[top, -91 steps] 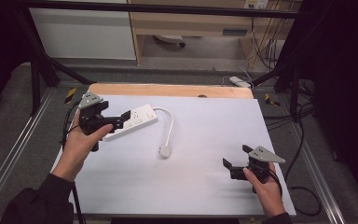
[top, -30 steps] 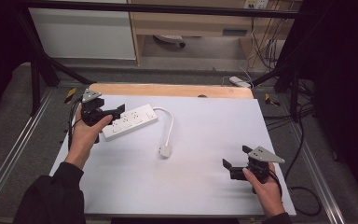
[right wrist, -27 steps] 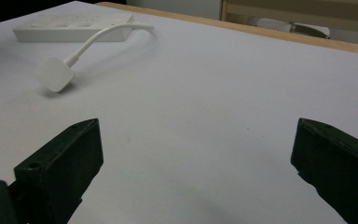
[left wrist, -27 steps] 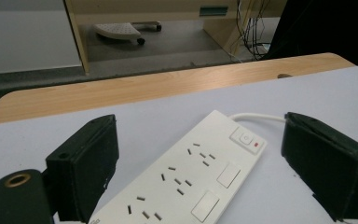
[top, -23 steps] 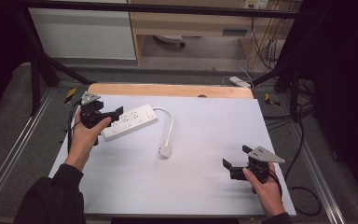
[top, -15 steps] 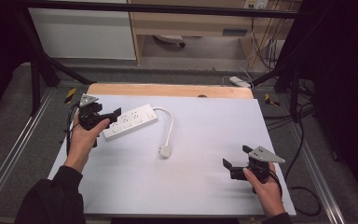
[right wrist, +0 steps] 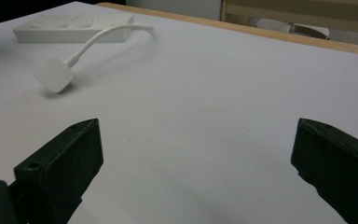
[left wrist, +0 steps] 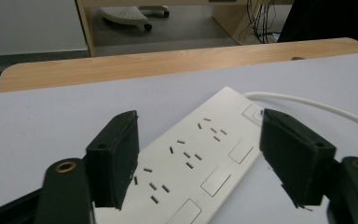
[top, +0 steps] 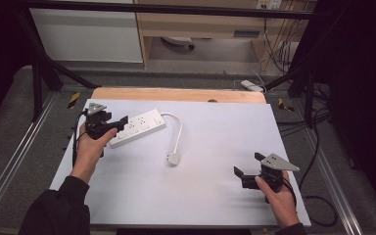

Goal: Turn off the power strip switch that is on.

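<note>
- The left gripper (top: pixel 118 122), jaws apart, straddles the near end of the white power strip (top: pixel 138 128) at the tabletop's (top: pixel 215 196) far-left corner, apparently lined up to clamp it.
- Its cord curls toward the centre, ending at the plug (top: pixel 174 158).
- The right gripper (top: pixel 242 172), jaws apart and holding nothing, waits by the near-right edge, with bare tabletop between them.
</note>
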